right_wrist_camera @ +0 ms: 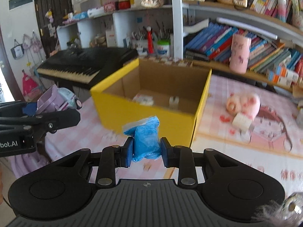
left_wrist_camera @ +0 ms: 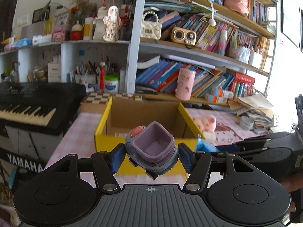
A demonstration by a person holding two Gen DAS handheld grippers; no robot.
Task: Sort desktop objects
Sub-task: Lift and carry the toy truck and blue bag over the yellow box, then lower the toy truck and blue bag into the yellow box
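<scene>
The table [right_wrist_camera: 236, 147] wears a pink-and-white checked cloth with a cartoon print toward its right side, and an open yellow cardboard box [right_wrist_camera: 151, 111] with plain brown inner walls stands on it toward the back edge, with a couple of small pale items lying on its floor (too blurred to name). The left gripper [left_wrist_camera: 151, 156] has its blue-padded jaws partly closed on a small grey-and-purple plastic toy car with an open square tub on top [left_wrist_camera: 151, 149], held off the cloth in front of the box's near wall. The right gripper [right_wrist_camera: 145, 151] has its jaws drawn in closer, pinching a crumpled clear bag of bright blue material [right_wrist_camera: 144, 140], likewise above the cloth just short of the box's near wall. A pink plush pig [right_wrist_camera: 243, 102] lies on the cloth to the right of the box, a small white block [right_wrist_camera: 242, 122] touching it. Beyond the table's back edge rise crowded shelves of slanting books [left_wrist_camera: 189, 75], with a tall pink printed cup [left_wrist_camera: 185, 84] on the lowest board. At the table's left edge stands a black Yamaha keyboard [left_wrist_camera: 28, 102].
</scene>
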